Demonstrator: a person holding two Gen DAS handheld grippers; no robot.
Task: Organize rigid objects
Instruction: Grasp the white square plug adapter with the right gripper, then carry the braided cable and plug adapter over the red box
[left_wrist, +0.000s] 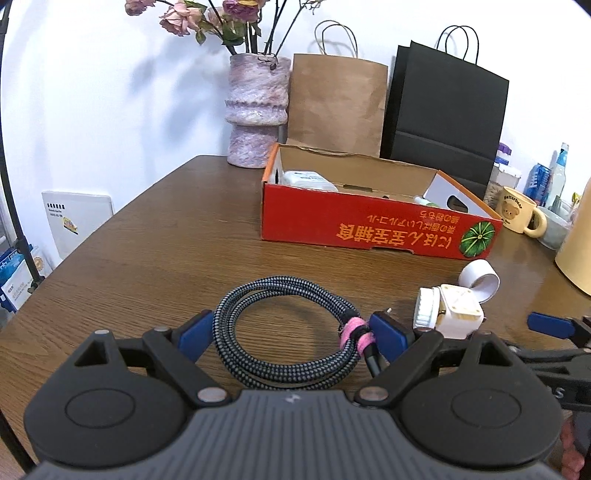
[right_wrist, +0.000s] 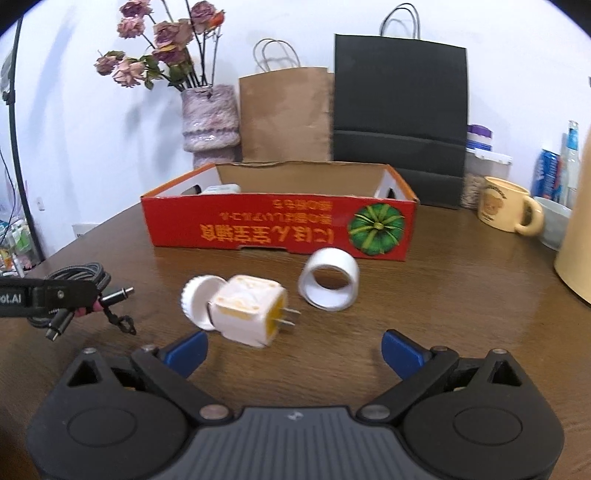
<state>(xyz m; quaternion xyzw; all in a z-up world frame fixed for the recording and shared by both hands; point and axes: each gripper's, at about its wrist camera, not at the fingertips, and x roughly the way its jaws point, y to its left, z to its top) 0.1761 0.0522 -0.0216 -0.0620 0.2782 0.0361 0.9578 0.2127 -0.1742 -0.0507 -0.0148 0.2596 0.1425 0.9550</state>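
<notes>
My left tongs (left_wrist: 291, 334) stand apart around the coiled braided cable (left_wrist: 284, 332), which lies flat on the counter (left_wrist: 147, 240), its pink strap beside the right pad and its plug ends pointing back toward me. My right tongs (right_wrist: 293, 350) gape with nothing between them, just short of the white plug adapter (right_wrist: 251, 310), which lies on its side with prongs pointing right toward the white tape ring (right_wrist: 328, 278), in front of the red box (right_wrist: 277, 225).

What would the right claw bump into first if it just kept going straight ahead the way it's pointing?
Probably the white plug adapter, lying on the table just ahead of the open right claw, slightly left of its centre line. The white ring and red box lie farther on. Depth is hard to judge here.
</notes>
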